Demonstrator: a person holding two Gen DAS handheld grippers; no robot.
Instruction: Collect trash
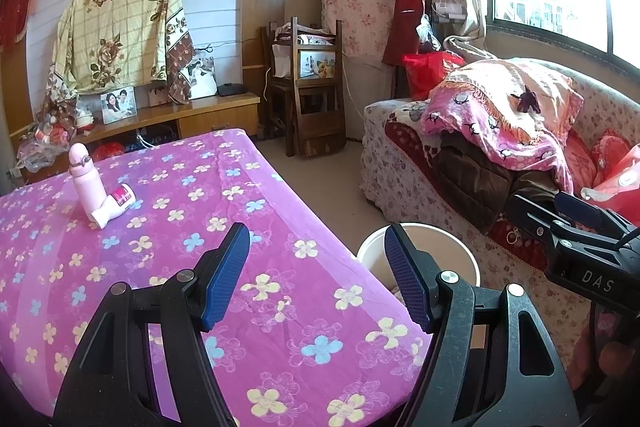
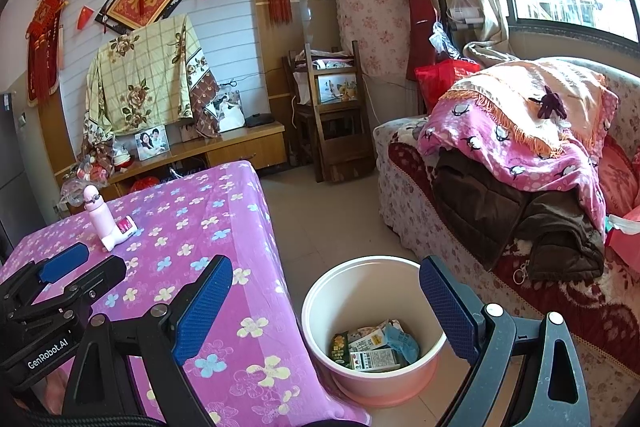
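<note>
Above table point(image 1: 280, 227), left hand-held gripper point(image 1: 318, 275) open, seemingly empty

Left gripper point(image 1: 318, 277): jaws apart, nothing between the pads, pitched slightly down. Right gripper point(image 2: 326, 311): jaws spread wider, also empty, same downward pitch. They sit side by side, each visible at the edge of the other's wrist view.

"genrobot.ai" on left tongs point(image 2: 64, 263); "das" on right tongs point(image 1: 576, 207)
</note>
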